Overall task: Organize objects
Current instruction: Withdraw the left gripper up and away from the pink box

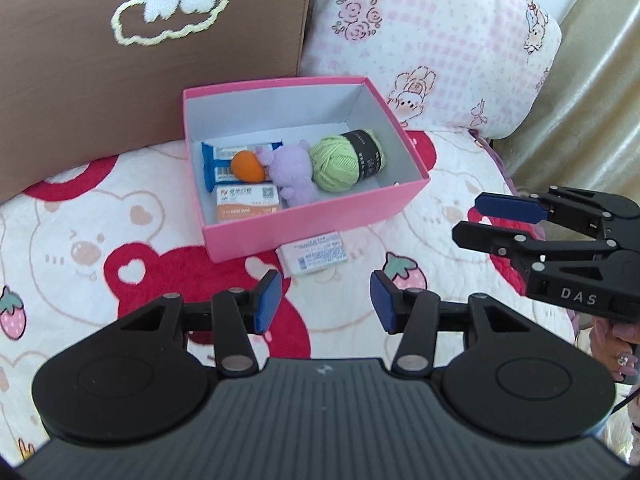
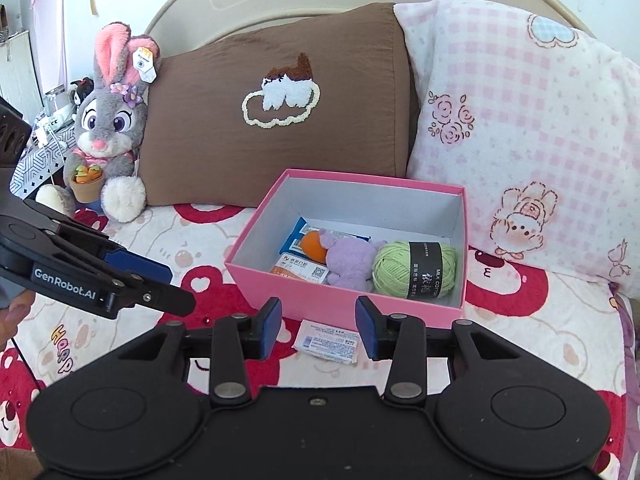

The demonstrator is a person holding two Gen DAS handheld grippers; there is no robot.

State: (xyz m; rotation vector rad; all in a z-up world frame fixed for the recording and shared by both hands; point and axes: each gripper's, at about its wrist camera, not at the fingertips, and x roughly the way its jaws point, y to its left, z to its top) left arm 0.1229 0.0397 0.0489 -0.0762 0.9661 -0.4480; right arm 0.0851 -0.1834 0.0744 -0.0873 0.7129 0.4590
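On the bed point(image 2: 168, 236), against a brown pillow point(image 2: 280, 120) and a pink checked pillow point(image 2: 520, 120), stands a pink box point(image 2: 344, 300) with its top open. Inside lie a green yarn ball point(image 2: 414, 270), a purple plush point(image 2: 348, 260), an orange ball point(image 2: 314, 246), a blue packet point(image 2: 296, 236) and an orange-and-white packet point(image 2: 300, 268). One white packet point(image 2: 328, 342) lies flat on the bedspread, just outside the box's near wall. In the right wrist view it sits just beyond and between the tips of the right tongs point(image 2: 319, 328), whose jaws stand apart and hold nothing. In the left wrist view the same packet point(image 1: 314, 256) lies a little ahead of the left tongs point(image 1: 326, 302), also parted and empty, touching neither pad. A grey rabbit toy point(image 2: 108, 128) sits at the left of the brown pillow, well apart from the box
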